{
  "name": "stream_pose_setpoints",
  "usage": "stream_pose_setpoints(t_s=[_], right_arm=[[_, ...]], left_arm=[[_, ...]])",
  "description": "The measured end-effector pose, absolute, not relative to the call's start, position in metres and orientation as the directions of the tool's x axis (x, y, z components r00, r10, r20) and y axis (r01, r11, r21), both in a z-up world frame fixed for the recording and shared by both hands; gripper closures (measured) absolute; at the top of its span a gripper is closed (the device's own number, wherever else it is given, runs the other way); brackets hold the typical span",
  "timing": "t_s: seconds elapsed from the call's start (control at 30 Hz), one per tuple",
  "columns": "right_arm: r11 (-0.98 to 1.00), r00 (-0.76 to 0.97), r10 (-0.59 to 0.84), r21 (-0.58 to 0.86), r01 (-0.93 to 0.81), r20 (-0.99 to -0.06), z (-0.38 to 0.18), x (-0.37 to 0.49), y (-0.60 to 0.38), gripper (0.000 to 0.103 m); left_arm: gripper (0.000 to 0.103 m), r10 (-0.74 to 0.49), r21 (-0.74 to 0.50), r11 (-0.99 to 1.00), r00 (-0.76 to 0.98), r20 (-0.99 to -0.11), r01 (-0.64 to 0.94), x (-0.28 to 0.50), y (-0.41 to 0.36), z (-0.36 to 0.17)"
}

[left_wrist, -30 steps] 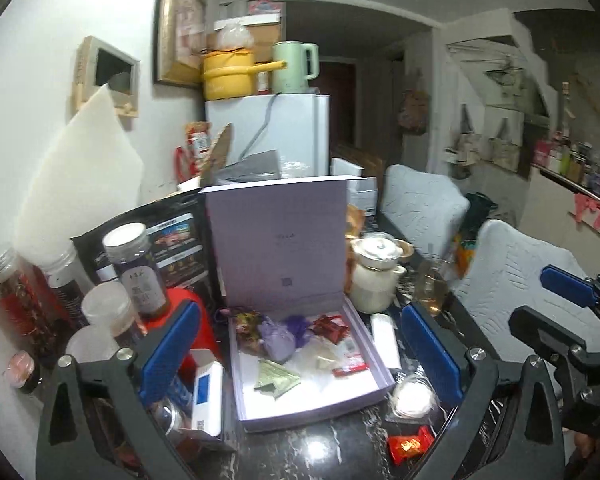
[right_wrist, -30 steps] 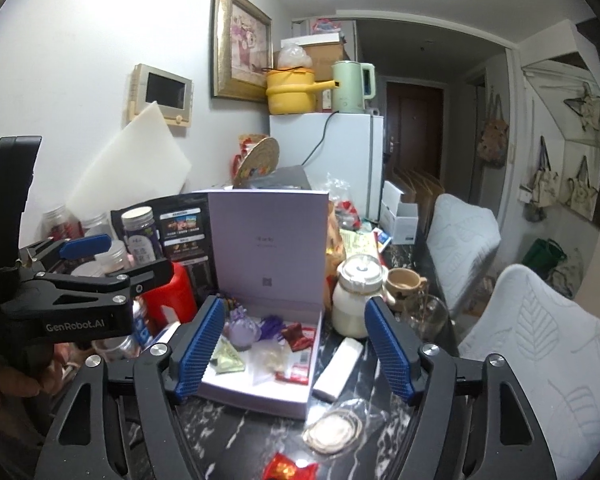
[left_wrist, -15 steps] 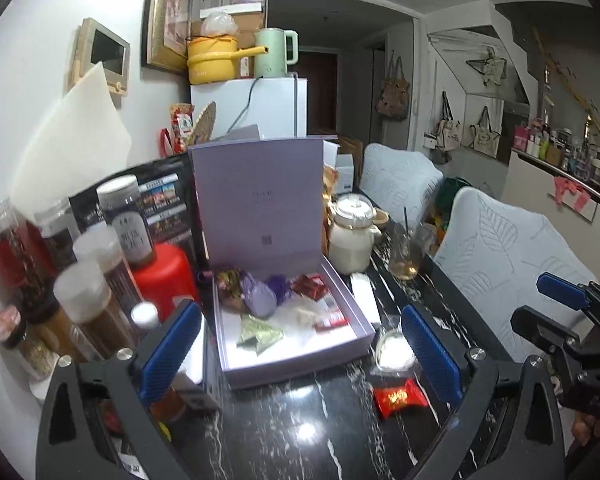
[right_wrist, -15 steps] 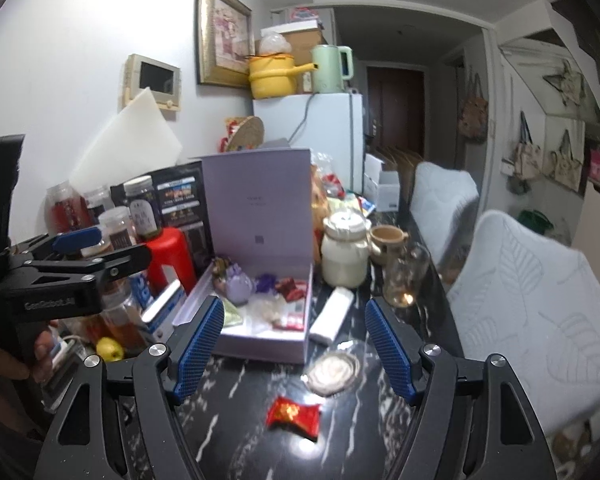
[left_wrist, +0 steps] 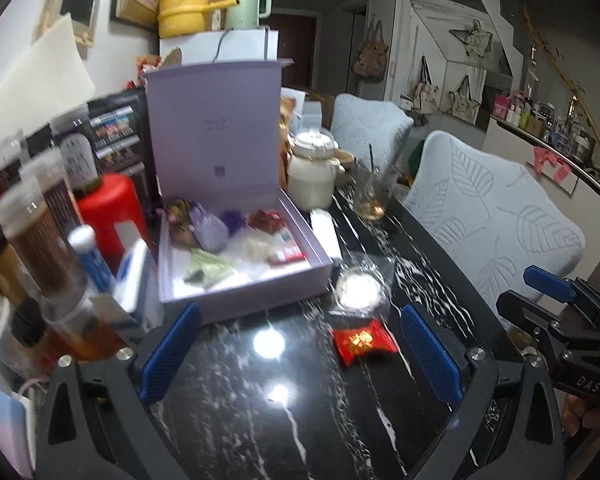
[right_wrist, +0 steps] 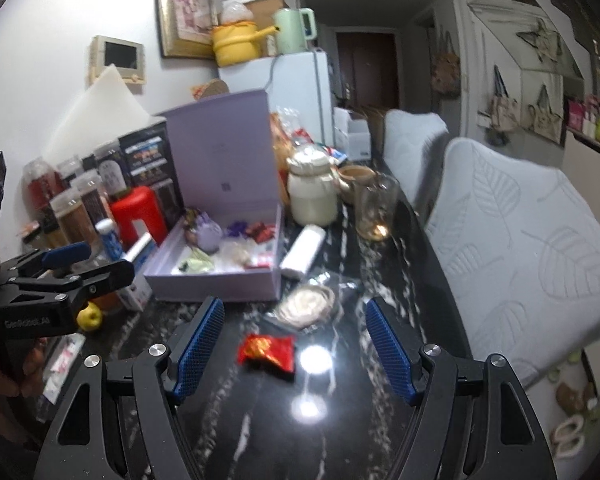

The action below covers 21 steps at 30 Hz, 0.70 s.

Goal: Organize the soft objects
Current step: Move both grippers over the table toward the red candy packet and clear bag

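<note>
A lilac gift box (left_wrist: pixel 236 296) (right_wrist: pixel 216 280) stands open on the black marble table, lid upright, with several small soft packets inside. In front of it lie a red candy packet (left_wrist: pixel 362 342) (right_wrist: pixel 267 350) and a clear bag with a pale round cake (left_wrist: pixel 358 290) (right_wrist: pixel 308 302). My left gripper (left_wrist: pixel 300 352) hovers open above the table; the red packet lies near its right finger. My right gripper (right_wrist: pixel 294 344) is open too, with the red packet on the table between its fingers, untouched. Each gripper shows at the edge of the other's view.
Spice jars (left_wrist: pixel 40 232), a red canister (left_wrist: pixel 108 216) and a blue-capped tube (left_wrist: pixel 92 256) crowd the left side. A white jar (right_wrist: pixel 312 196), a glass cup (right_wrist: pixel 374 208) and a white roll (right_wrist: pixel 304 250) stand behind. Padded chairs (right_wrist: pixel 520 248) line the right edge. A small yellow fruit (right_wrist: pixel 89 317) lies at left.
Both grippers have come down and pulled back toward the near table edge. The red packet and the clear bag now lie between the fingers; the box sits farther away.
</note>
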State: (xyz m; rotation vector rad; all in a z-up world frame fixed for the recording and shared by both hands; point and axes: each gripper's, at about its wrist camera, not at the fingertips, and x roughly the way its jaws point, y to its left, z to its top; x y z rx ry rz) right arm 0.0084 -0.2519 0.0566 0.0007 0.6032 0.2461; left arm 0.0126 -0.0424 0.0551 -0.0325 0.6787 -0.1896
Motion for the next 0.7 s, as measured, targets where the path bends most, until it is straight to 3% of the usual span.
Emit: stream_pose_setpoints(t_s=[0.7], right_arm=[[0.984, 0.712, 0.177, 0.097, -0.153, -0.680, -0.013, 0.028, -0.304, 0.029]], left_arm=[[0.001, -0.304, -0.216, 0.952, 0.572, -0.762, 0.219, 0.047, -0.102, -0.031]])
